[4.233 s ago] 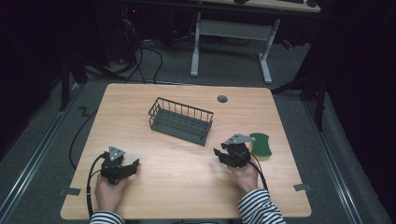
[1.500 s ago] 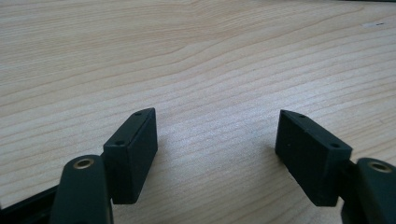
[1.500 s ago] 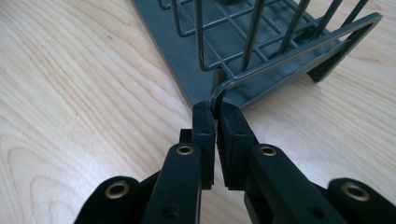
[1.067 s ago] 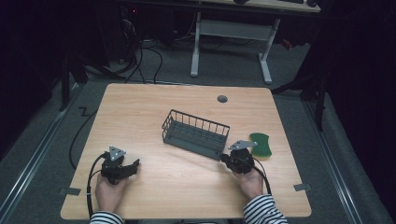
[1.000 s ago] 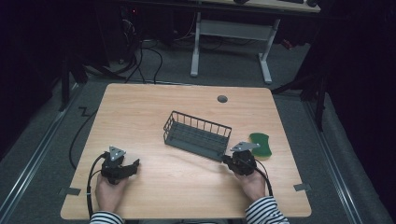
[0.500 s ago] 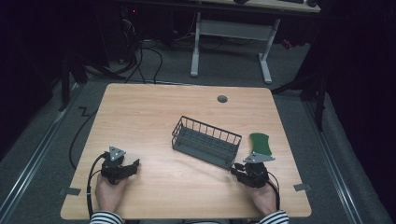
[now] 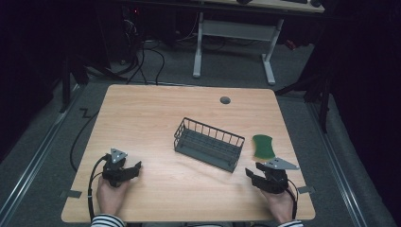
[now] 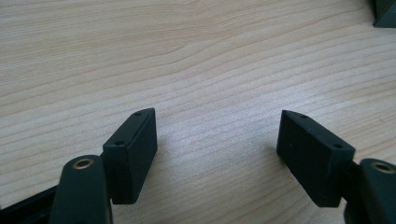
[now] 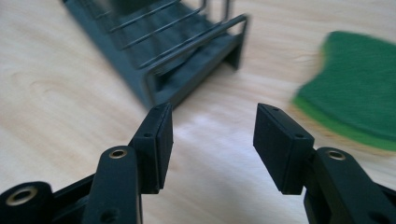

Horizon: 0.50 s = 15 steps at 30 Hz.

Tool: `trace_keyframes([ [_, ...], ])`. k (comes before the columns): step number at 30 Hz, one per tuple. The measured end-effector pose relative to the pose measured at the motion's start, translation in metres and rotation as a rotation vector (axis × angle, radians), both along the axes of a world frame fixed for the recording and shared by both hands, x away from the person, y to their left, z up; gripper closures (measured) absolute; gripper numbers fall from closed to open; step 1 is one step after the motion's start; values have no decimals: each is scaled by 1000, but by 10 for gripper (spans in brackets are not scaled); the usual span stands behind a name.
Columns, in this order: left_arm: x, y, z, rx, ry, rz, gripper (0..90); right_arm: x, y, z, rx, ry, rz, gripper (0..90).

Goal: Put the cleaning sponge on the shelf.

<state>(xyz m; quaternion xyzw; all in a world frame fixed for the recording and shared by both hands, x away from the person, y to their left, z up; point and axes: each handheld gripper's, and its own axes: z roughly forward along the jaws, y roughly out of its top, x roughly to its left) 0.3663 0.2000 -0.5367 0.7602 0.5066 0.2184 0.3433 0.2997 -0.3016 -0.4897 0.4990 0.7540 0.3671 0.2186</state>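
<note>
Basket let go – right gripper (image 7: 254, 175) backed off
Jaws just opened, empty; wire basket (image 7: 209, 144) now beside green sponge (image 7: 263, 146); left gripper (image 7: 131, 169) wide.

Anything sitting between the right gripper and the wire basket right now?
No. In the right gripper view, bare wooden table lies between the open right gripper and the wire basket; its jaws have just been opening, with nothing between them. The green sponge lies off to the side.

No readable text, label, brand, number or sign anywhere. Table top, wire basket, green sponge, black jaws: all unmarked.
</note>
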Motion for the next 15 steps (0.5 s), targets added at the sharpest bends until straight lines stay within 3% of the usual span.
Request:
trace_keyframes([
  [12,0,0,0,-3,0,0,294,30,-30,8,9,6,-190,404],
  [15,0,0,0,-4,0,0,293,43,-36,12,7,34,-234,372],
])
